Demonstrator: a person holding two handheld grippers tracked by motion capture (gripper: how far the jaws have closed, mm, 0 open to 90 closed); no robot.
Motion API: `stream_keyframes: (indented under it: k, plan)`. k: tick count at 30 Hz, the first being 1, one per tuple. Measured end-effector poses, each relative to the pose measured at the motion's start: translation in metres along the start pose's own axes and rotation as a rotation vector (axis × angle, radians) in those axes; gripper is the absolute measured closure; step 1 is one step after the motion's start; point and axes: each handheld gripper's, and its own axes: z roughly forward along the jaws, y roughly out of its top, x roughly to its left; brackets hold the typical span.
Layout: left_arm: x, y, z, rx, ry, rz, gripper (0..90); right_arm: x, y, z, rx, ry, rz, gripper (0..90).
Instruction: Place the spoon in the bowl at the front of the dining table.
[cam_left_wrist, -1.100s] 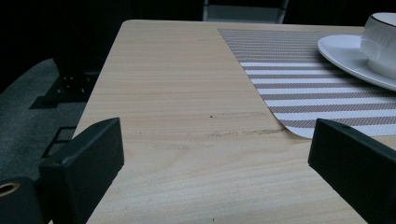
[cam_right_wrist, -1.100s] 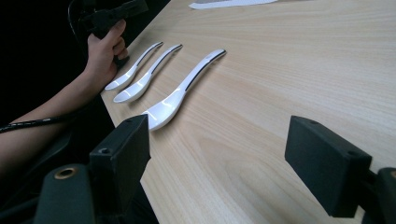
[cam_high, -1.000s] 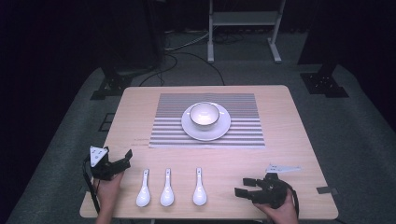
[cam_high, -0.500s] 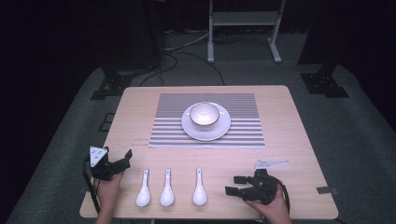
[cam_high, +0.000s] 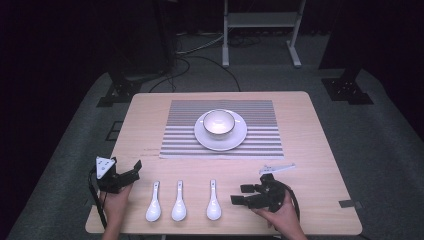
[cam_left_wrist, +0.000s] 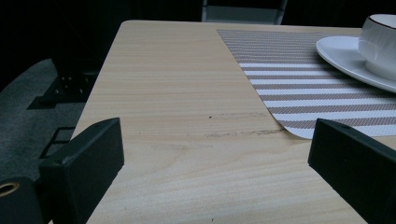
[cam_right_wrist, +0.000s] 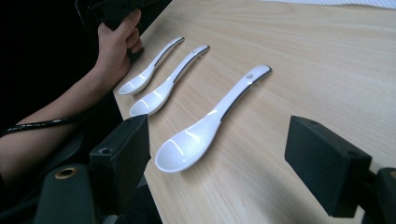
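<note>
You have not picked up anything yet: all three spoons lie in a row near the bottom edge of the high view, and the bowl (cam_high: 218, 123) on its plate (cam_high: 239, 140) is empty. Your right gripper (cam_high: 246, 194) is wide open, holding nothing, and points left at the nearest spoon (cam_high: 213, 201), just beside it. Your left gripper (cam_high: 131, 172) rests open at lower left.
</note>
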Motion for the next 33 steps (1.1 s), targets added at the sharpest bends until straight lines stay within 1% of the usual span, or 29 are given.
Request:
stream_keyframes:
  k: [7,15,18,22,26,28,33]
  plan:
    - [0.0,0.0,0.0,0.0,0.0,0.0,2.2,0.004,0.013,0.013,0.019,0.022,0.001,21.4]
    - [0.0,0.0,0.0,0.0,0.0,0.001,2.2,0.003,0.023,0.029,0.043,0.027,0.008,22.1]
    - [0.0,0.0,0.0,0.0,0.0,0.0,2.2,0.004,0.027,0.035,0.056,0.022,0.001,22.8]
    - [0.0,0.0,0.0,0.001,-0.001,0.0,2.2,0.005,0.031,0.042,0.073,0.019,0.001,22.8]
    - [0.0,0.0,0.0,-0.002,-0.001,-0.003,2.2,0.006,0.033,0.05,0.078,0.033,-0.004,23.8]
    - [0.0,0.0,0.0,-0.002,-0.001,-0.002,2.2,0.005,0.034,0.054,0.09,0.032,-0.005,23.8]
    - [0.0,0.0,0.0,-0.002,-0.002,-0.004,2.2,0.004,0.035,0.064,0.106,0.032,0.002,24.8]
